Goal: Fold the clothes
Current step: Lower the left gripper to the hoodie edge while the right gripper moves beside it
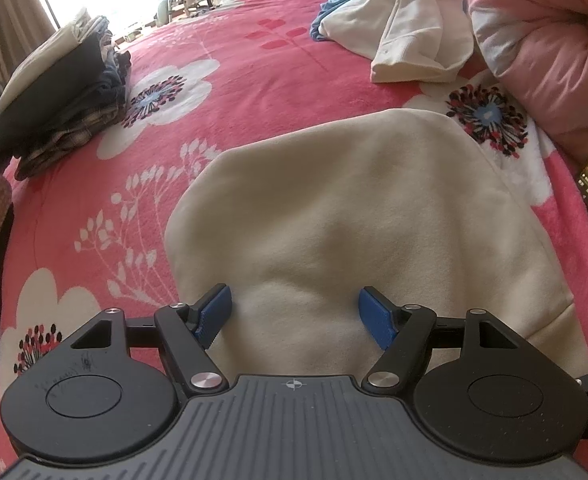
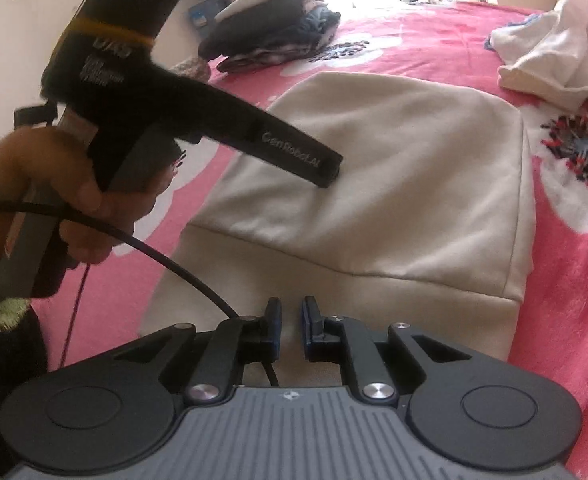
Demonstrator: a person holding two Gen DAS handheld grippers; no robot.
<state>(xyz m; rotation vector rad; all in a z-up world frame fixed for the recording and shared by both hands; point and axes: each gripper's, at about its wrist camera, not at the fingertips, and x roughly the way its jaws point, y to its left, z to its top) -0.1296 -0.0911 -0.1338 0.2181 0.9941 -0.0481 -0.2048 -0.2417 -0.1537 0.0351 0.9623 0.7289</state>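
So the cream top (image 1: 346, 216) I'm working on is lying flat on the pink flowered blanket (image 1: 254, 80), already folded into a chunky rectangle-ish shape. It's plain, soft-looking fabric, no print that I can see. There's a fold line running across the near part of it and a seam down its right side, plus a few gentle dents in the middle. Past it on the blanket, off to the right, sits a rumpled heap of white and blue clothes (image 1: 398, 28), not folded at all. Over on the blanket's far left edge there's a neat stack of folded dark and plaid clothes (image 1: 58, 100) with something pale on top.
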